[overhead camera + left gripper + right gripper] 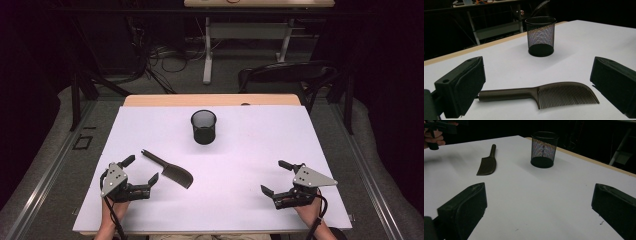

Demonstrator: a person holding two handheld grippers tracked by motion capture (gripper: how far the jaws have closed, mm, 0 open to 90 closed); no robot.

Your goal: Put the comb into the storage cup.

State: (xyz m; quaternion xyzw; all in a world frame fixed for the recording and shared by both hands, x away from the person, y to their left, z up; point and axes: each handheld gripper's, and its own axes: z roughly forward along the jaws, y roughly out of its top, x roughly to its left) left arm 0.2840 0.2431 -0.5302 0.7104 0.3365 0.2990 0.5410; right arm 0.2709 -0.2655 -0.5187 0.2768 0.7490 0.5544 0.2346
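Hovering low over the table, both grippers sit with jaws spread wide and nothing between the pads. Left gripper is right at the comb: from its own view the dark comb lies flat just ahead of it, between the lines of the two jaws, handle end close by the jaw on that view's left, toothed end toward the jaw on the right. No contact yet as far as I can tell; the handle tip looks very near one jaw but the exact gap is hard to read. Black mesh cup stands upright further out, beyond the comb from the left gripper, well apart from it, and looks empty.

Right gripper hangs over bare table, well apart from comb and cup. From its view the cup is ahead and the comb off to that view's left; a hand with the other gripper shows at the far left corner.

Progress call: early. Comb not grasped, not lifted, still flat on the table. Judging by layout, likely the comb goes into the cup. Left to do: close on the handle, lift, carry out to the cup, tip it upright, drop in. Approach looks about done; grasp is the step in hand.
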